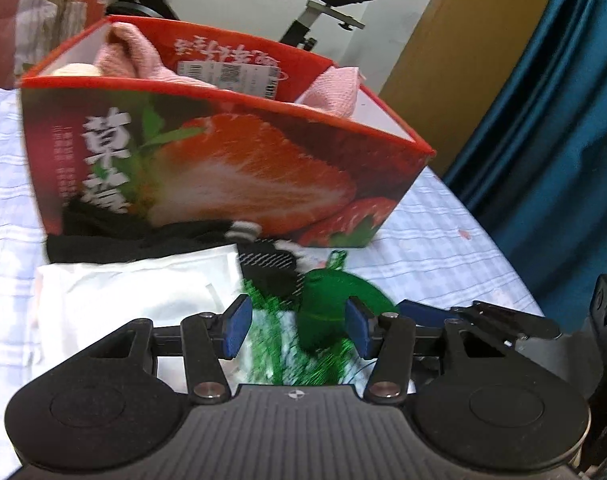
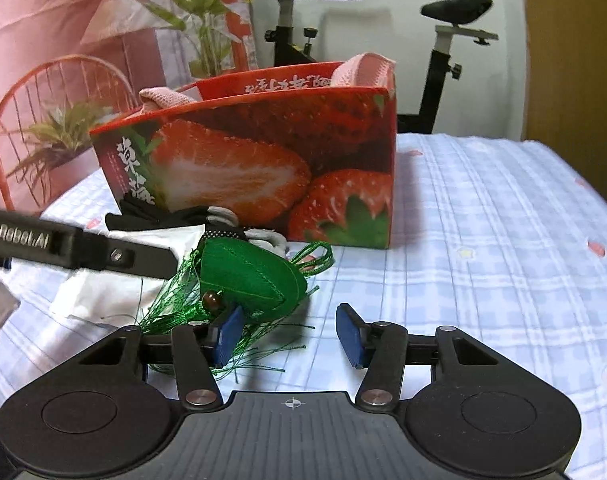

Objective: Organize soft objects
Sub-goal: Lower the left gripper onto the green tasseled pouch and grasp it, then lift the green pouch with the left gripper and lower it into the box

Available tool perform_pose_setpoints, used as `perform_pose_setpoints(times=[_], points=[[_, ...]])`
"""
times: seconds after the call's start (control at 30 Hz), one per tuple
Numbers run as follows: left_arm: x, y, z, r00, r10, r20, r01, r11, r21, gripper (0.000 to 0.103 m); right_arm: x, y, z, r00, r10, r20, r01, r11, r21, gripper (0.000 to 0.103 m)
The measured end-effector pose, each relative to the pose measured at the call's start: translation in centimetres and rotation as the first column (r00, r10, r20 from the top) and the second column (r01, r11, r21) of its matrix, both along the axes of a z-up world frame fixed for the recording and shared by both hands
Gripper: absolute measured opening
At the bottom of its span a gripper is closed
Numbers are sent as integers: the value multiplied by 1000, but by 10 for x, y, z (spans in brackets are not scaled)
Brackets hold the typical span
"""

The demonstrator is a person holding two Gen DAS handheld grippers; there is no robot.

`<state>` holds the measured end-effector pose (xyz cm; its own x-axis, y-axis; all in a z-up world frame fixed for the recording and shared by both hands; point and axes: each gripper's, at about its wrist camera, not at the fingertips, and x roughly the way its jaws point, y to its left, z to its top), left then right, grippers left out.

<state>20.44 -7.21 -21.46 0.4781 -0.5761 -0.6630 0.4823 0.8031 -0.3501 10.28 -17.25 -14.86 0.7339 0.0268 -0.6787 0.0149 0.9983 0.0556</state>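
Right wrist view, right claw [image 2: 289, 334] apart, stitched green pouch [image 2: 249, 276] (fringed), glossy cardboard box [image 2: 263, 160].

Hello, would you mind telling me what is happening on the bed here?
A person with a hand-held gripper in each hand is tidying soft things into the strawberry box, where a pink towel already lies. Both have come to the green tasselled sachet on the checked sheet, beside a white cloth and dark socks. The left hand-held gripper straddles it; the right hand-held gripper sits beside it. Nothing is lifted yet.
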Motion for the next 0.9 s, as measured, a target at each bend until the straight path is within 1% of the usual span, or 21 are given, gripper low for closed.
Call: perform_pose_setpoints(times=[0.07,0.13,0.23,0.3,0.37,0.43,0.47,0.57,0.63,0.77,0.9], points=[[8,-5,-4,1000,-13,-17,13,1000,-24,54,3,3,0,1000,24,-3,-24,999,-34,48],[14,-5,-9,999,-9,-36,8,999,-48,54,6,5,1,999,47,-9,-47,998,-50,48],[22,-6,-14,997,-22,-67,15,995,-100,54,10,6,0,997,71,-19,-72,997,-38,48],[24,-9,-17,996,-38,-77,29,992,-119,54,12,6,0,996,86,-19,-87,996,-36,48],[23,-13,-18,995,-62,-77,52,992,-117,52,14,7,-1,995,100,-22,-101,994,-36,47],[23,-17,-18,995,-73,-68,66,993,-100,49,16,9,-1,993,119,-24,-120,992,-35,42],[22,-18,-18,996,-72,-60,66,993,-94,49,17,10,0,991,130,-24,-130,991,-29,36],[22,-15,-16,996,-64,-61,58,993,-101,47,19,14,0,990,137,-29,-138,990,-36,35],[20,-13,-12,997,-62,-46,57,993,-106,47,19,15,3,990,140,-27,-141,989,-35,34],[14,-7,8,999,-49,-3,49,992,-114,47,17,19,15,988,157,0,-157,986,-49,34],[8,0,43,996,-36,81,46,992,-121,47,16,24,36,982,180,57,-176,982,-63,34]])
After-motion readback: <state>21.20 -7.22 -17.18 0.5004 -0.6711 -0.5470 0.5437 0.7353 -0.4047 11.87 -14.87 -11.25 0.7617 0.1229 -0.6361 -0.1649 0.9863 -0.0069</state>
